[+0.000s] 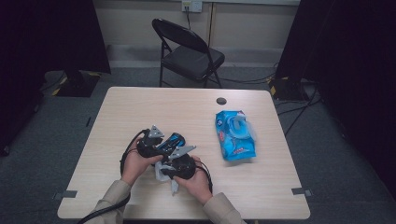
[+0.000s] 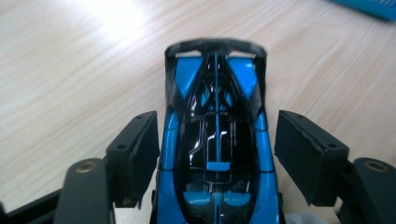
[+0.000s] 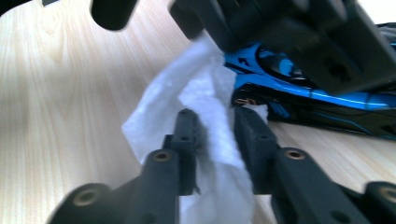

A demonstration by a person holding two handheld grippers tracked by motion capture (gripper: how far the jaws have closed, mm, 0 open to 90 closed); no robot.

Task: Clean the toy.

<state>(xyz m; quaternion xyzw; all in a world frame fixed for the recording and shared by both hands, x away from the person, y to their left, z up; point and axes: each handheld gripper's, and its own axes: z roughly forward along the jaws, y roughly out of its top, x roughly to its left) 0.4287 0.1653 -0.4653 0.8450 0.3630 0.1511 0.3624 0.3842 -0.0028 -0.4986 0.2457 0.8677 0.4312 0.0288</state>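
Black curtains (image 1: 51, 32) are enclosing a bare recording lab. Cables (image 1: 299, 112) are trailing over grey carpet around one table (image 1: 154, 102) and a folding chair (image 1: 187, 51).

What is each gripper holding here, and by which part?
The left gripper straddles the blue toy car mid-body, pads apart from it. The right gripper has the white wipe between its jaws; grip cannot be told.

Beige sleeves (image 1: 116, 192); black tongs (image 1: 164, 145) with grey plates, trailing cables.
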